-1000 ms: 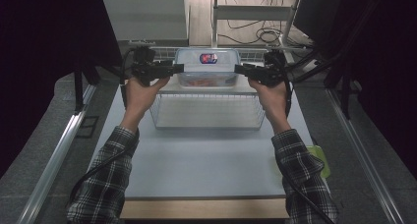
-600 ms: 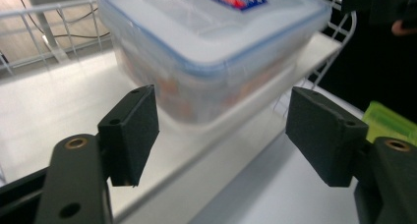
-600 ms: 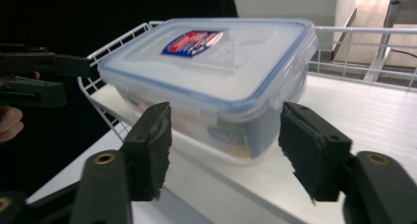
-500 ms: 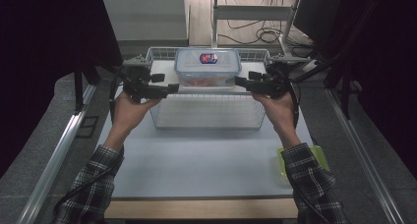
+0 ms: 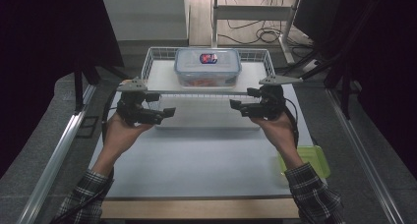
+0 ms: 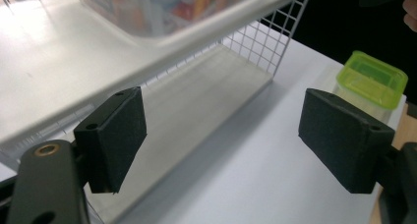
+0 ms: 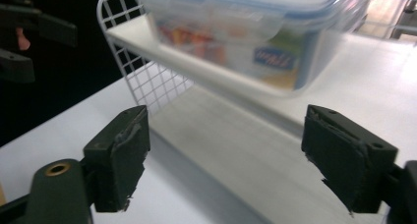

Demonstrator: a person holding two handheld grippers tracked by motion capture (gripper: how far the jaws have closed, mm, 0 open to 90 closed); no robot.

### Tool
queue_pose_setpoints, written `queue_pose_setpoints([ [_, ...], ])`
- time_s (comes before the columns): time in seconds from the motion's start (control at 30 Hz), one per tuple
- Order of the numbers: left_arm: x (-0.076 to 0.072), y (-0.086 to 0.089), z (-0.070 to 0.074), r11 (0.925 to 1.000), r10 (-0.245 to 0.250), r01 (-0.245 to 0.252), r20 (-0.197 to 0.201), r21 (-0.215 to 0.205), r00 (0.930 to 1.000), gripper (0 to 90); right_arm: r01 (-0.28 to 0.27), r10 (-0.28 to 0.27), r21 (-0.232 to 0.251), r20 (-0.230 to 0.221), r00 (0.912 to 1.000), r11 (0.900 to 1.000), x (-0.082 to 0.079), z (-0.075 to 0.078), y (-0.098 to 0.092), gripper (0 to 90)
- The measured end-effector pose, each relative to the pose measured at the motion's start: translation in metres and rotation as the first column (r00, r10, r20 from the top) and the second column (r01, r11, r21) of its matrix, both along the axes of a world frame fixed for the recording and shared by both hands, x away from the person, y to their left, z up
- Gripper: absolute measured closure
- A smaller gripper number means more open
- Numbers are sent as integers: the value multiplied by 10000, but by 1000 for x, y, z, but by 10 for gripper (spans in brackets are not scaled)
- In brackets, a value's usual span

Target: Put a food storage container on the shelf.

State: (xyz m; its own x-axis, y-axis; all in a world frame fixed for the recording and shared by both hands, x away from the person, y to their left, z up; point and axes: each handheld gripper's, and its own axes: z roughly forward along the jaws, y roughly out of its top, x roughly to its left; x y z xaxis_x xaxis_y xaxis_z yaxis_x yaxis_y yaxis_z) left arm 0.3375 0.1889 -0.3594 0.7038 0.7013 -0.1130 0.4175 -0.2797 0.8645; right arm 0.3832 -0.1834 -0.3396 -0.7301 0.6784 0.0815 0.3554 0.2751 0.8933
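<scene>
A clear plastic container (image 5: 207, 67) with a blue-rimmed lid stands on the white top shelf of a wire rack (image 5: 157, 75) at the far middle of the table. It holds colourful contents. My left gripper (image 5: 162, 106) hovers in front of the rack's left end and my right gripper (image 5: 241, 102) in front of its right end, both pointing inward. Each is apart from the container. In the left gripper view the jaws (image 6: 231, 130) have just been opening, with nothing between them. The right gripper (image 7: 228, 150) has been opening the same way, the container (image 7: 246, 37) beyond it.
A small box with a green lid (image 5: 307, 160) sits on the white table (image 5: 196, 165) by my right forearm, and shows as the green-lidded box (image 6: 373, 81) in the left gripper view. The rack's lower shelf (image 7: 236, 140) is bare. Metal rails run along both table sides.
Both grippers were at the container's two ends and have drawn back toward the person and lower. Their jaws have spread. The container stays on the top shelf.
</scene>
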Motion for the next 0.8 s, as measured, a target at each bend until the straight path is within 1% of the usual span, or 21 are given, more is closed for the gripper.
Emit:
queue_pose_setpoints([
  [0.07,-5,0,-4,10000,-45,45,-24,50,10000,175,-86,86,-77,42,10000,9999,-5,-4,1,162],
  [0.17,-13,-1,-10,9996,-74,75,-16,285,10000,169,-216,217,-183,62,9997,9996,-13,-11,2,138],
  [0.33,-24,-2,-21,9992,-131,133,-60,387,9999,146,-389,389,-133,-10,9992,9992,-24,-21,0,111],
  [0.53,-37,-4,-35,9990,-163,166,-72,405,9998,113,-537,537,-260,-19,9986,9982,-39,-32,-4,78],
  [0.7,-46,-5,-47,9997,-209,212,-177,157,9996,100,-588,585,-388,-84,9983,9975,-50,-44,-8,59],
  [0.8,-53,-6,-55,9997,-210,214,-236,155,9995,91,-576,574,-477,-59,9983,9972,-57,-51,-10,49],
])
